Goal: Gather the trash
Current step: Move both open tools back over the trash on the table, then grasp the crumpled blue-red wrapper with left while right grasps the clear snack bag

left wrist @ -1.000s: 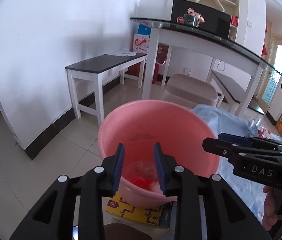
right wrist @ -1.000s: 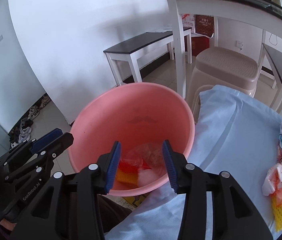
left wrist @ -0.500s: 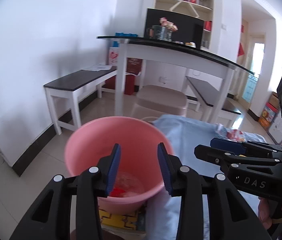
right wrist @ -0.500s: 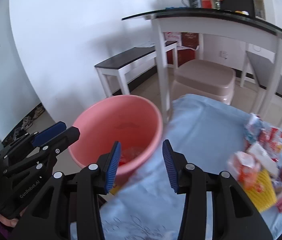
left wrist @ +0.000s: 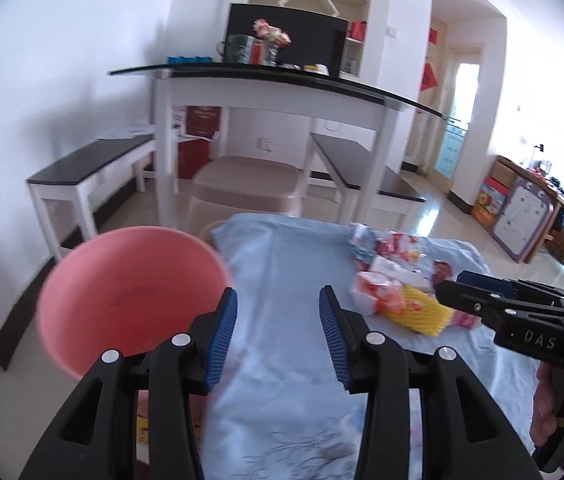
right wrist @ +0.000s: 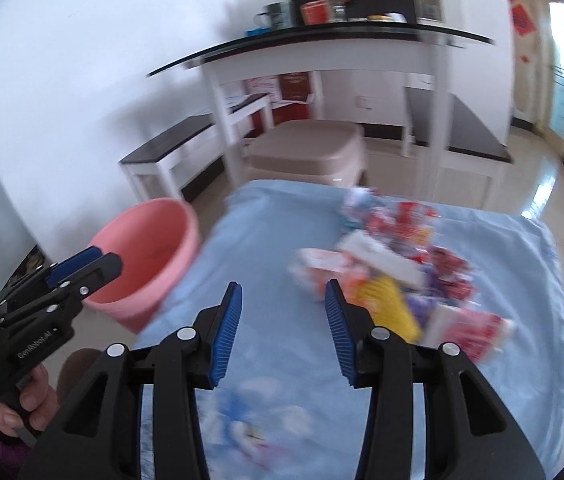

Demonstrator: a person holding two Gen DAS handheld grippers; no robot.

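Both tongs empty and parted; right tongs [right wrist: 282, 320] nearer the wrapper pile [right wrist: 393, 272], lying ahead-right, left tongs [left wrist: 278, 322] just widening.

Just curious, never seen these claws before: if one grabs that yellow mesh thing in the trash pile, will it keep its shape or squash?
The yellow mesh looks like a soft foam net, so it would probably squash. It likely weighs little. It lies among loose wrappers, so neighbours may shift.
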